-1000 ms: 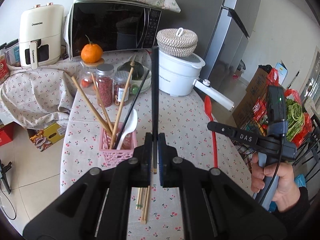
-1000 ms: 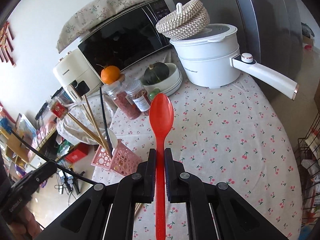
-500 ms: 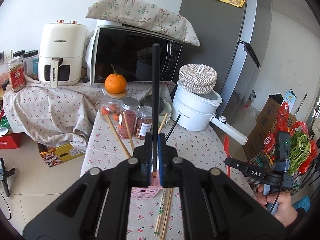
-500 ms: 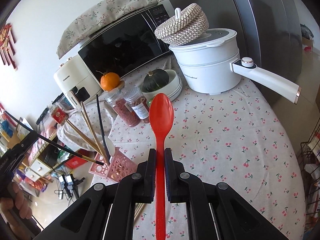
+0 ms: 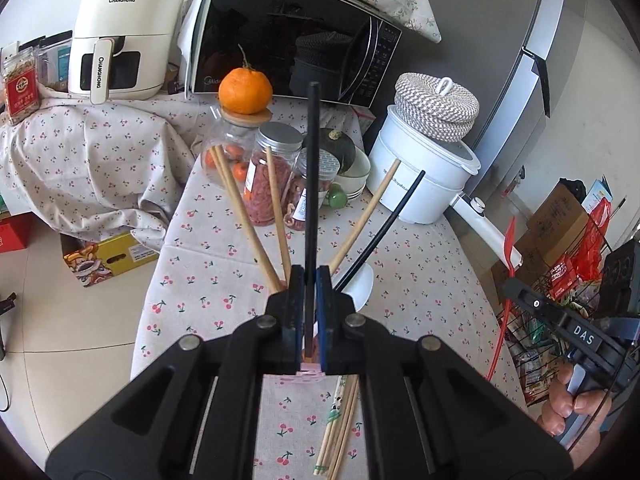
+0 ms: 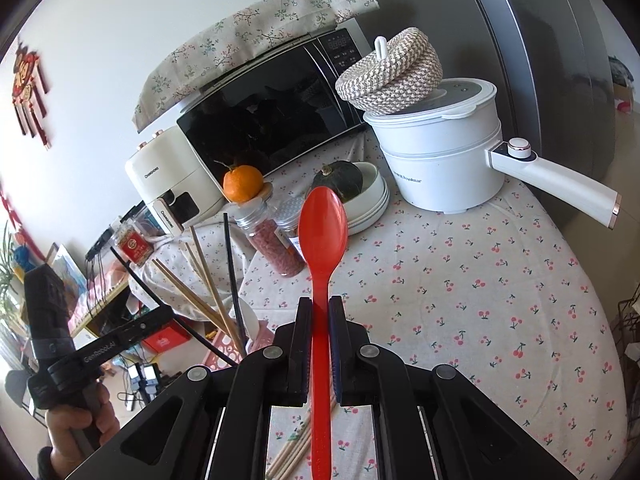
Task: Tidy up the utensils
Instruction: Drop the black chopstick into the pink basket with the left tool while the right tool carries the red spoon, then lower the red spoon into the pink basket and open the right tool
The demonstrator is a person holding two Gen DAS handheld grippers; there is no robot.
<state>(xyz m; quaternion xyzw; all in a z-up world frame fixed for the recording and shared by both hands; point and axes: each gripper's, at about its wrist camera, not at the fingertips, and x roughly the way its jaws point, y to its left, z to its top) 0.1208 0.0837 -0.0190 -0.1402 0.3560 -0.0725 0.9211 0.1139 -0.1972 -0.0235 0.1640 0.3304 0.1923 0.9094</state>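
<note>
My left gripper (image 5: 309, 280) is shut on a black chopstick (image 5: 311, 184) that stands upright, its lower end down at the pink utensil basket (image 5: 310, 368). The basket holds several wooden chopsticks (image 5: 244, 216), another black chopstick (image 5: 384, 226) and a white spoon (image 5: 360, 284). My right gripper (image 6: 319, 312) is shut on a red spoon (image 6: 322, 232), bowl pointing forward, held above the table to the right of the basket (image 6: 224, 354). More wooden chopsticks (image 5: 340, 420) lie loose on the cloth in front of the basket.
Behind the basket stand glass jars (image 5: 272, 176) with an orange (image 5: 245, 91) on one, a bowl with a squash (image 5: 344, 152), a white electric pot (image 5: 424, 168), a microwave (image 5: 288, 36) and an air fryer (image 5: 128, 32). The table edge (image 5: 480, 304) drops off at right.
My left gripper has come down and forward over the basket, bringing the black chopstick's lower end to it. The right gripper with the red spoon has hardly moved.
</note>
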